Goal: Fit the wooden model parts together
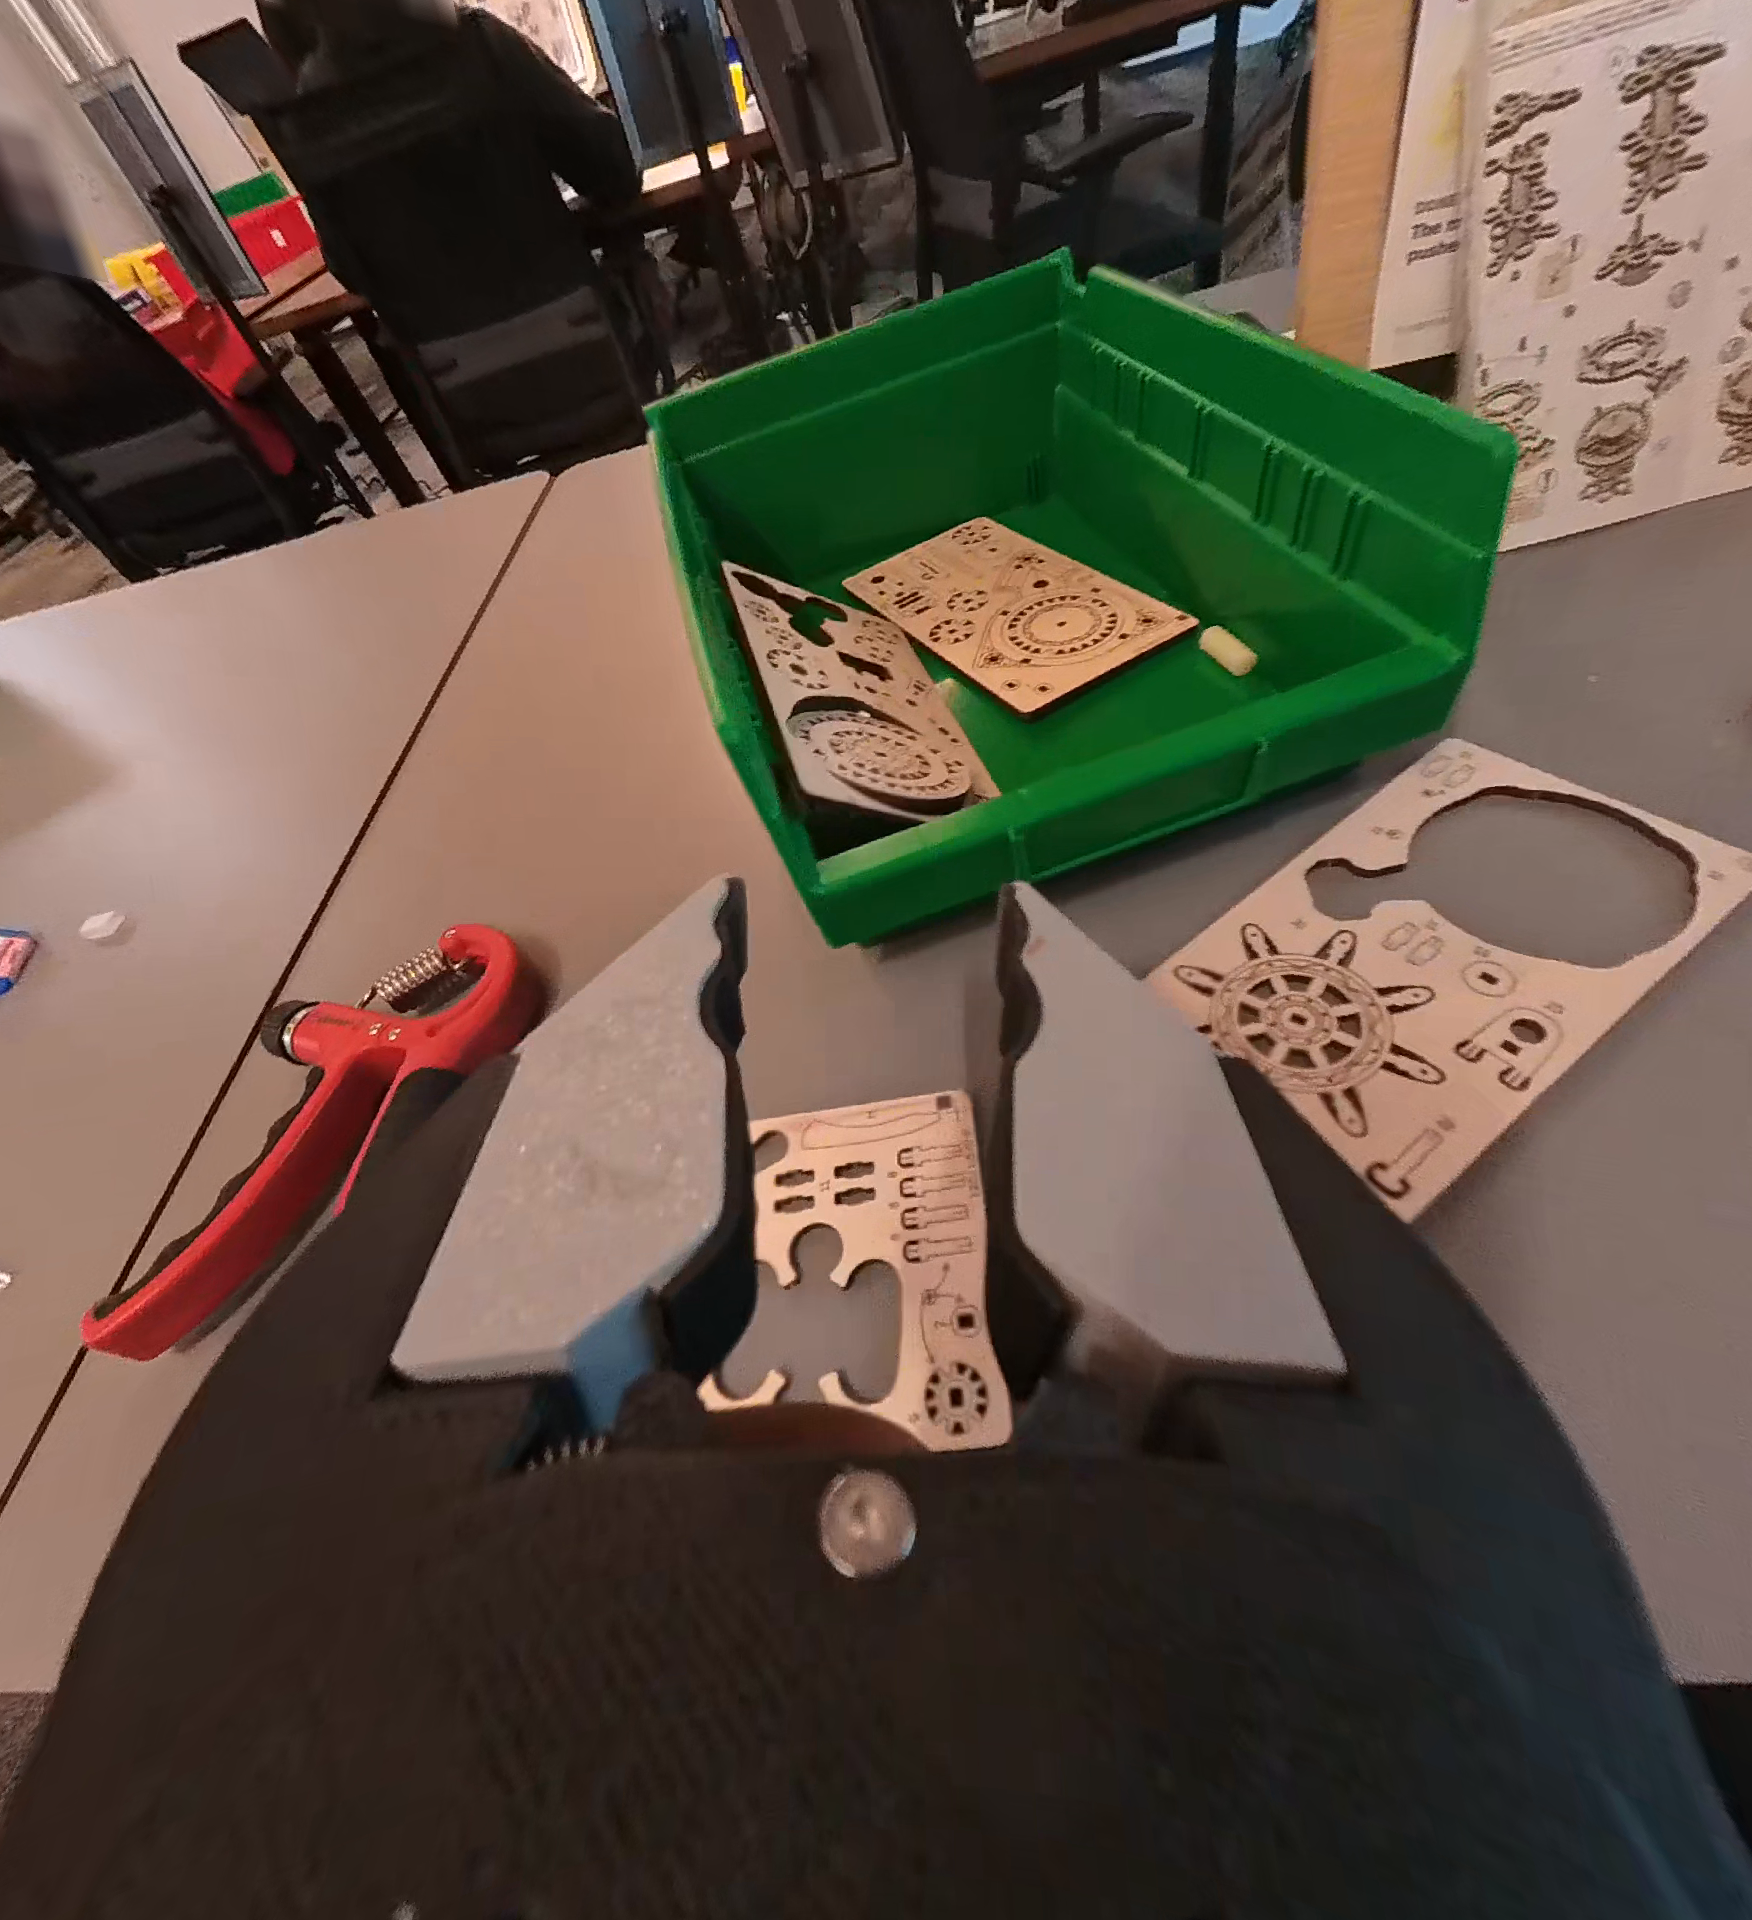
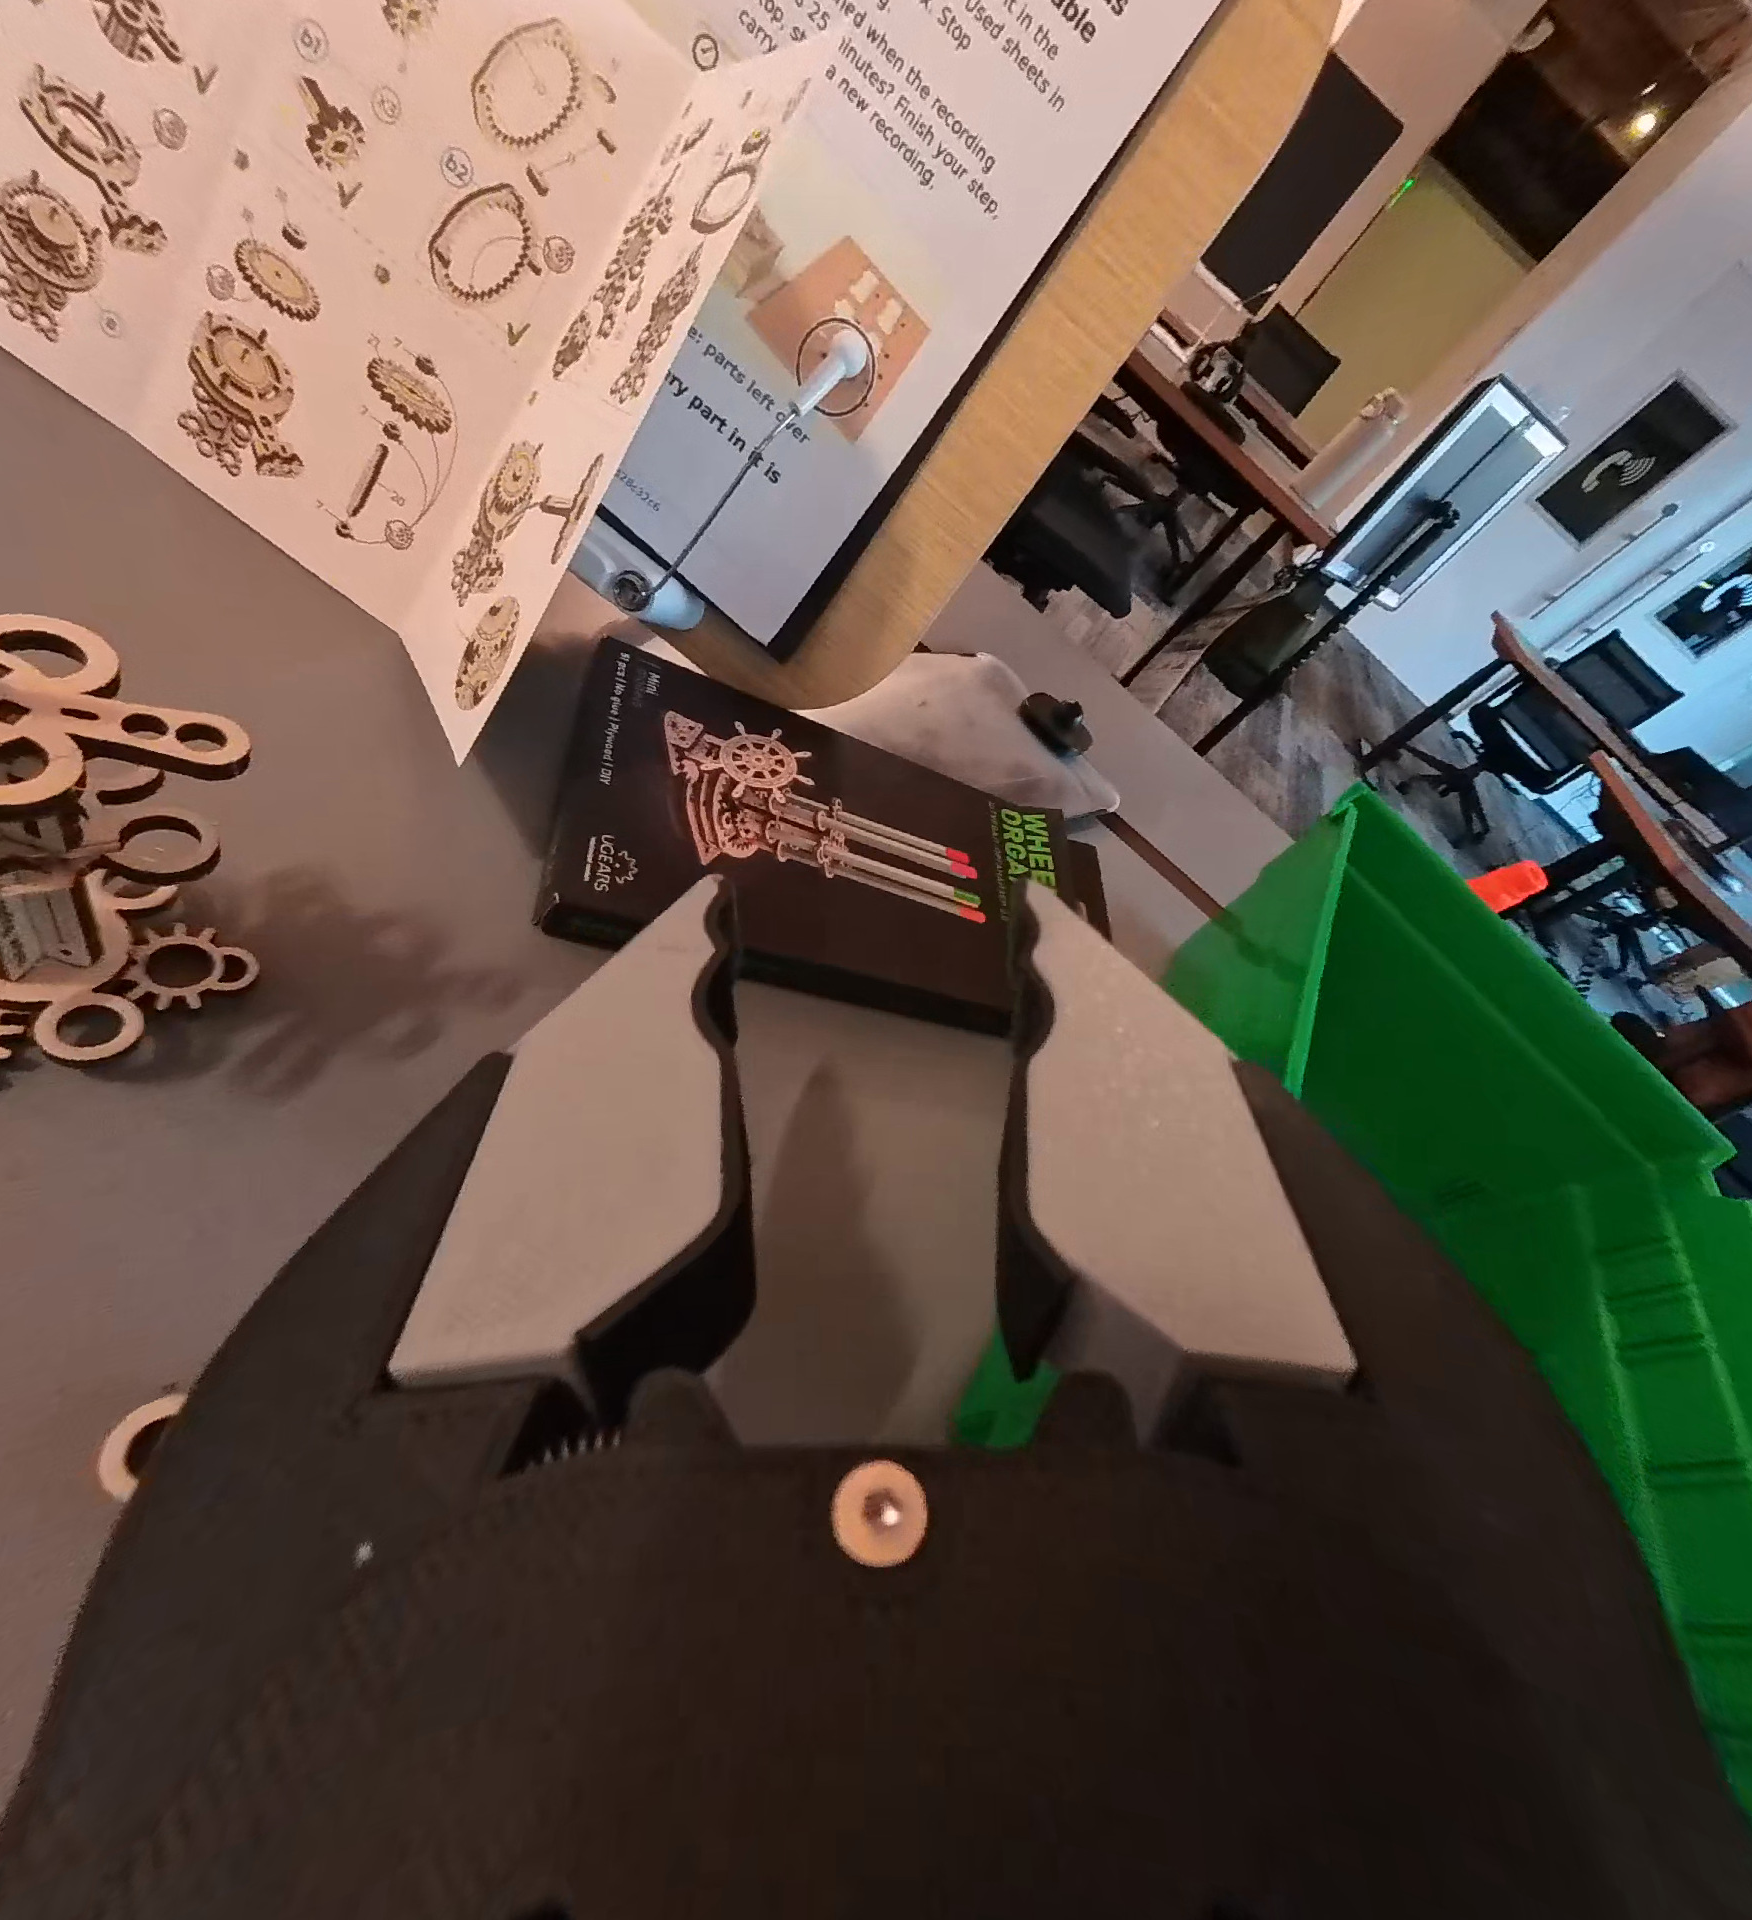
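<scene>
Left gripper (image 1: 867, 935): jaws spread, nothing between them, poised above the grey worktop (image 1: 560, 665). Landmark for all places: the green bin (image 1: 1142, 821).

Directly under the left gripper, on the near side of the green bin, lies a small wooden parts sheet (image 1: 872, 1236), flat, several pieces already punched out. Just right of it, also in front of the bin, a larger sheet with a ship's-wheel pattern (image 1: 1412, 997) and a big cut-out hole. Inside the bin: one pale sheet (image 1: 1023, 613) flat on the floor, a darker sheet (image 1: 841, 707) leaning against the bin's left wall, and a small white block (image 1: 1227, 652) near the right wall. Left of the bin, a red hand-grip trainer (image 1: 332, 1122) on the worktop.

Right gripper (image 2: 872, 925): jaws spread, empty, held over the worktop alongside the bin's outer wall (image 2: 1474, 1122). Beyond it a black kit box (image 2: 799, 831) lies flat. Well left of the bin stands the partly built wooden model (image 2: 41, 831), gears at its base. A folded instruction sheet (image 2: 332, 260) stands behind it.
</scene>
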Demonstrator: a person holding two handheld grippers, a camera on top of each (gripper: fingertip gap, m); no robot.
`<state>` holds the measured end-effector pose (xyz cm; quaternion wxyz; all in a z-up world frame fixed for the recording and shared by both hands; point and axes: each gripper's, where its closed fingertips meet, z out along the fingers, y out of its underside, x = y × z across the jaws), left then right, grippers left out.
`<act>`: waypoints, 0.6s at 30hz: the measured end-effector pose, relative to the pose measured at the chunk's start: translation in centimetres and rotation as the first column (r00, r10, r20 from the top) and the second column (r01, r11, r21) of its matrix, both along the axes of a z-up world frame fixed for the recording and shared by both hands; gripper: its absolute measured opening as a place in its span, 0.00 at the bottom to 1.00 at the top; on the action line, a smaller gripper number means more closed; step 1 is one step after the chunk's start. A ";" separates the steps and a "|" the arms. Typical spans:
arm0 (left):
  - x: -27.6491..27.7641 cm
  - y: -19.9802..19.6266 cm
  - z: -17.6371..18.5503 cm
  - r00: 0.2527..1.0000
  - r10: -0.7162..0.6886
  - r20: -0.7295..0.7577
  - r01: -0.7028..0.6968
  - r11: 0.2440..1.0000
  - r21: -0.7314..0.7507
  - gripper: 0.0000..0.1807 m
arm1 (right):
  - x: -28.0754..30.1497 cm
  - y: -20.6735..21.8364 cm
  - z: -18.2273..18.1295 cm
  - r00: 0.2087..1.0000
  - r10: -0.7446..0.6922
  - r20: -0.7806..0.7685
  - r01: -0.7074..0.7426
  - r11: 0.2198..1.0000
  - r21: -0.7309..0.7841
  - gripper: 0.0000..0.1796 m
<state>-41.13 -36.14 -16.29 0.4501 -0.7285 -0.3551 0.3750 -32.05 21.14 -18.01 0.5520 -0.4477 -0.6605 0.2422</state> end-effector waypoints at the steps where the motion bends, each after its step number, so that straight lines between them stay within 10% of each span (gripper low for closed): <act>1: 0.1 0.3 0.1 1.000 -0.003 -0.003 0.003 1.000 -0.003 0.25 | 0.0 0.0 0.0 1.000 0.003 0.003 -0.003 1.000 -0.005 0.27; 18: -0.5 8.7 2.7 0.986 -0.169 0.012 0.167 0.983 0.077 0.24 | 0.0 -0.7 0.0 0.999 0.043 0.006 -0.042 0.998 -0.047 0.27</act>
